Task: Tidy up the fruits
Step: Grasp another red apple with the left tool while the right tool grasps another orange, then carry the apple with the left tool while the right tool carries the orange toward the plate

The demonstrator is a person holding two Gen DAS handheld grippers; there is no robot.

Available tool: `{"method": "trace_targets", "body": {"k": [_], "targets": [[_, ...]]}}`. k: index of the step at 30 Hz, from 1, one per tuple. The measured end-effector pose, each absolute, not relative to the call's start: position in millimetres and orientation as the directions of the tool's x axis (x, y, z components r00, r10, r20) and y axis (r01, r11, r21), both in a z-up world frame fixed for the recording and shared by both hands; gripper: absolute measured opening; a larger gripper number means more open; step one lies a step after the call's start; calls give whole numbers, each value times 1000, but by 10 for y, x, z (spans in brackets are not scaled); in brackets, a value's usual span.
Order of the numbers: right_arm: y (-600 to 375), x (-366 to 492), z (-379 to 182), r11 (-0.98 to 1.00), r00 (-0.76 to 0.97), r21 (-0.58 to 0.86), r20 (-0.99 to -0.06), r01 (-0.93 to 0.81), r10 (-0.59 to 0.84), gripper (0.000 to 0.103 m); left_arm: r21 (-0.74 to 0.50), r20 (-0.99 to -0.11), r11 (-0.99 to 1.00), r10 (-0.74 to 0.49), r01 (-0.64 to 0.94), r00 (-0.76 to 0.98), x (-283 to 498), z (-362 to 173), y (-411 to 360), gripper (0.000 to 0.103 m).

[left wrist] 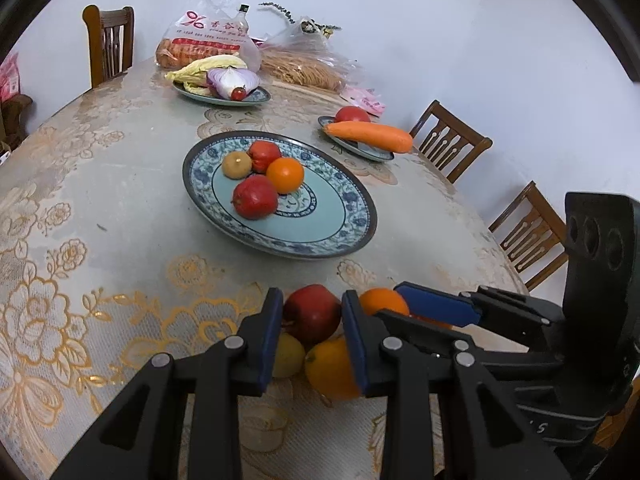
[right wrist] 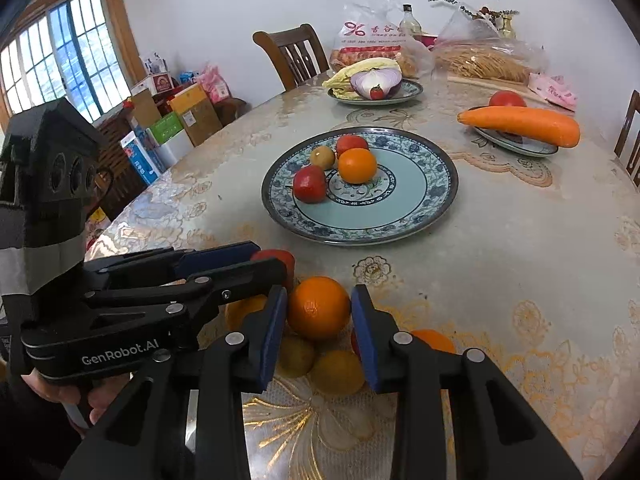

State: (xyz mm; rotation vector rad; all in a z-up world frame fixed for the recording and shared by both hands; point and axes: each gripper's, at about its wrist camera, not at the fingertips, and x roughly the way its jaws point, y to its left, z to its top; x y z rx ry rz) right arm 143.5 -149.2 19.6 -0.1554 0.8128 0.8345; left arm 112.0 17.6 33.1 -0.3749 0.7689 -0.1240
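A small heap of fruit lies on the tablecloth near the front edge. My left gripper (left wrist: pixel 313 294) is shut on a red apple (left wrist: pixel 312 318) at the top of that heap. A yellow fruit (left wrist: pixel 286 354) and an orange (left wrist: pixel 332 368) lie just below the apple. My right gripper (right wrist: pixel 319 292) is shut on another orange (right wrist: pixel 318 308), with two yellowish fruits (right wrist: pixel 338 372) beneath it. The two grippers stand side by side, nearly touching. Behind them a big blue-patterned plate (right wrist: pixel 420 184) carries two red apples, an orange (right wrist: pixel 357 166) and a brownish fruit.
At the back, a small plate (right wrist: pixel 520 145) bears a carrot (right wrist: pixel 520 125) and a tomato, and another plate (right wrist: pixel 408 90) holds cabbage, onion and a cherry tomato. Plastic bags of food stand by the wall. Wooden chairs (left wrist: pixel 452 140) ring the table; boxes (right wrist: pixel 160 132) are stacked at left.
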Motion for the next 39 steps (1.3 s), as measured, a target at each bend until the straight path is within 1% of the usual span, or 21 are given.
{"method": "trace_targets", "body": {"k": [2,7,11,18,23,30,39], "targets": [[-1516,1416,211,680,403,178,-690,-711,601,34,-384,-652,923,-242,-38,719,1089,336,179,31],[-1598,1408,281,682,416,191,-667,-706,618,34,-416,-607,909,-254,-29,753,970,450,188,31],[-1683,1436,338,683,420,233,-640,-692,643,34,-391,-593,920,-230,-26,772,916,570,171,31],[-1750,1426,439,682,433,262,-607,-683,667,34,-355,-560,935,-200,-15,804,835,782,182,31],[-1811,1444,639,682,462,254,-571,-686,678,34,-340,-548,940,-179,-22,817,851,876,259,31],[-1814,1464,845,678,489,218,-544,-702,682,34,-307,-551,951,-158,-24,819,989,942,344,31],[-1617,1597,832,668,479,186,-562,-721,674,34,-263,-581,965,-154,-5,799,1267,888,373,31]]}}
